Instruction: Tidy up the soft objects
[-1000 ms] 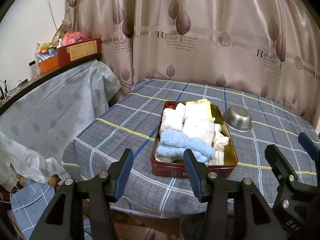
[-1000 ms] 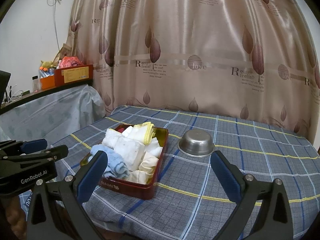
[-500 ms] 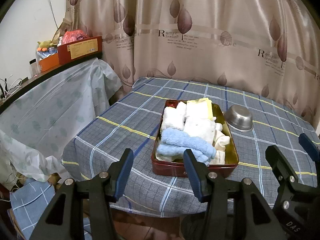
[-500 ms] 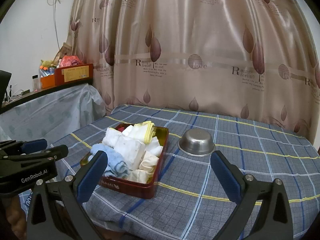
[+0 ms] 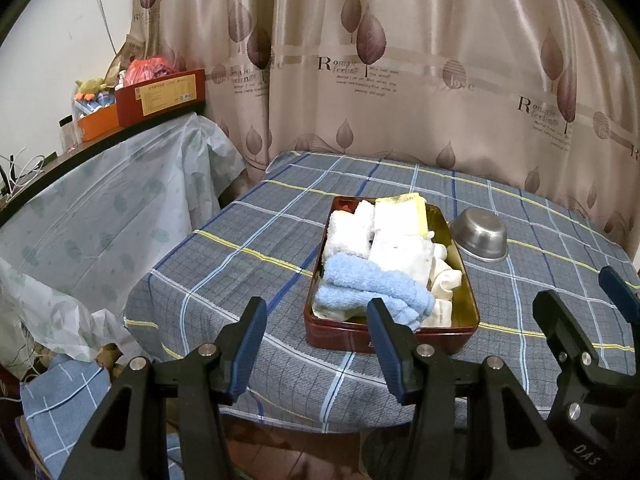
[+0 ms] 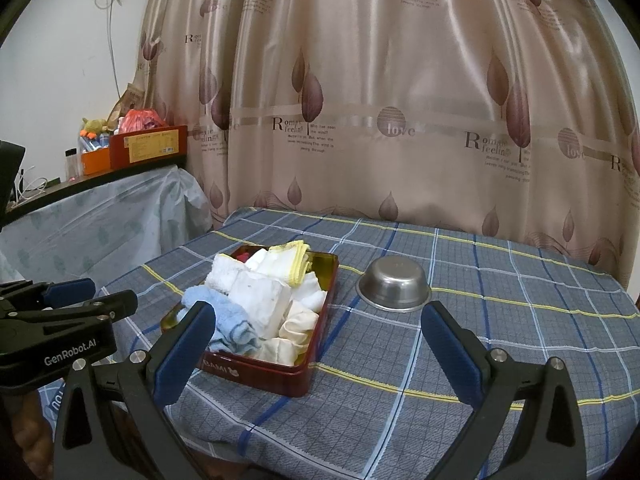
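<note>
**Both grippers poised short of the cloth tin**

The left gripper (image 5: 316, 344) hangs off the near table edge with its jaws parted and nothing between them. The right gripper (image 6: 316, 352) stands wider still, also empty. Straight ahead of the left one, just past its right finger, sits the red tin (image 5: 384, 338) of folded cloths, its long axis running from near to far. The blue towel (image 5: 372, 288) lies across the tin's near end, so it is the closest piece; the left gripper looks the nearer of the two, the tin lying left of the right gripper's centre line. Behind the towel are a white cloth (image 5: 404, 256) and a yellow-edged cloth (image 5: 400, 212). An upturned steel bowl (image 6: 394, 286) rests on the checked tablecloth (image 6: 480, 344) just right of the tin's far end.

Readable writing: "GenRobot.AI" on the left gripper's side, letters ending "AMI" on the tin's front, "DAS" on the right gripper, and "Romantic feelings" and "love" on the curtain (image 6: 400, 120).
</note>
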A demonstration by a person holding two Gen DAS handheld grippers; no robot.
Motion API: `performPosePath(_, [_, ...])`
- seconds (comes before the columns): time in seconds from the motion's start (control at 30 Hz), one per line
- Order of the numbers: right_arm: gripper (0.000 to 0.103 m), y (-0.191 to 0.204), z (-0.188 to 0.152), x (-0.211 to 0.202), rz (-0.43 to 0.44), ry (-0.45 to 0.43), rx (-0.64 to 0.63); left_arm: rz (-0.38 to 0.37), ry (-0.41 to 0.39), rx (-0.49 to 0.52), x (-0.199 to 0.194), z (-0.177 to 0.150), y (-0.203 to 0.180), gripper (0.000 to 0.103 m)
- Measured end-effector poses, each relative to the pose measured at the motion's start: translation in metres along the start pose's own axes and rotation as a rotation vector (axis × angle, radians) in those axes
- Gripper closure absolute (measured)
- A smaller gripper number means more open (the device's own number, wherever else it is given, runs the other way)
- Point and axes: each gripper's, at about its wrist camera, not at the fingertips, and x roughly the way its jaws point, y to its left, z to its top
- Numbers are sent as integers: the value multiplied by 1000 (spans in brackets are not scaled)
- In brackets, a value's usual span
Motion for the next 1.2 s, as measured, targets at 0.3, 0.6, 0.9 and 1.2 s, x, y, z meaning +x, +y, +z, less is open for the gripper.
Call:
performPosePath(0.3, [1, 1, 0, 0, 0, 3, -1, 4, 1, -5, 1, -2, 0, 50])
performPosePath(0.6, [1, 2, -1, 0, 2, 6, -2, 1, 11, -7, 2, -3, -1, 50])
performPosePath(0.9, [1, 1, -1, 0, 2, 6, -3, -4, 30, -15, 4, -2, 1, 50])
performPosePath(1.2, [1, 1, -1, 0, 4, 7, -1, -27, 32, -18, 4, -1, 2, 35])
